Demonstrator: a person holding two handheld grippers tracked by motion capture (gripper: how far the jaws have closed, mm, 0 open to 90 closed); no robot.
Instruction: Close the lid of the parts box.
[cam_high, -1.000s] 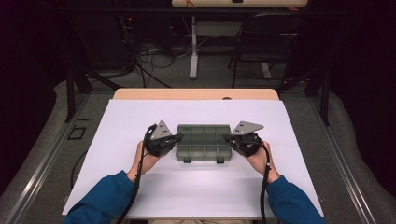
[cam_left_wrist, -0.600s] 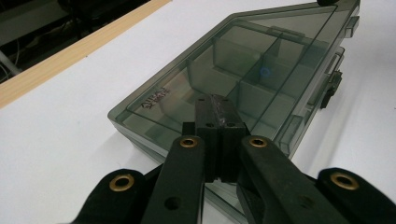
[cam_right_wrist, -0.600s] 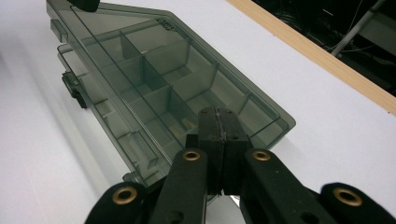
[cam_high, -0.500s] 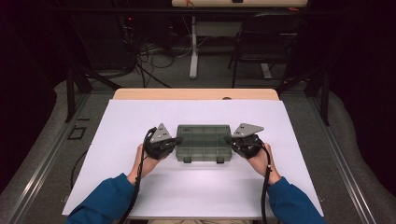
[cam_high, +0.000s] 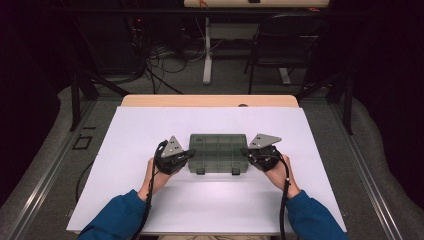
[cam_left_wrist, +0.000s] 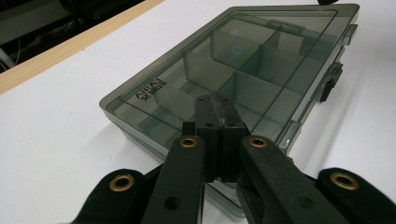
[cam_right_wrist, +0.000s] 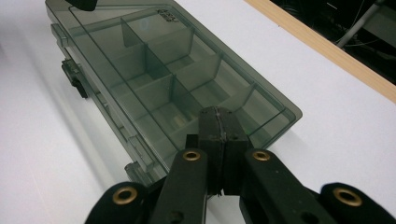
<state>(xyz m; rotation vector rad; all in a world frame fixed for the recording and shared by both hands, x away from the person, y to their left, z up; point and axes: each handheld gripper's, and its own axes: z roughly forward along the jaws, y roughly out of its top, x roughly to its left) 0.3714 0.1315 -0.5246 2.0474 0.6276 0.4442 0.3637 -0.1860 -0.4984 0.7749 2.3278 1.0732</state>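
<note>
Smoky compartment box (cam_high: 218, 152) lying flat, lid shut, on the white sheet (cam_high: 150, 125), about midway between its left and right edges and somewhat nearer the near edge than the far one. Long side parallel to that near edge, both black latches (cam_high: 200, 171) facing the person — probably so the catches can be reached without turning the box.

Left gripper (cam_high: 189, 153) at the box's left short end, jaws pressed together with nothing between them, tips resting over the lid's left margin (cam_left_wrist: 154, 100). Right gripper (cam_high: 246, 150) mirrored at the right short end, likewise closed on nothing, tips over the lid's edge there (cam_right_wrist: 261, 116). Contact with the lid not certain.

Bracketing from both ends suggests steadying or squaring the box before working the latches. Compartments (cam_right_wrist: 154, 70) apparently empty.
</note>
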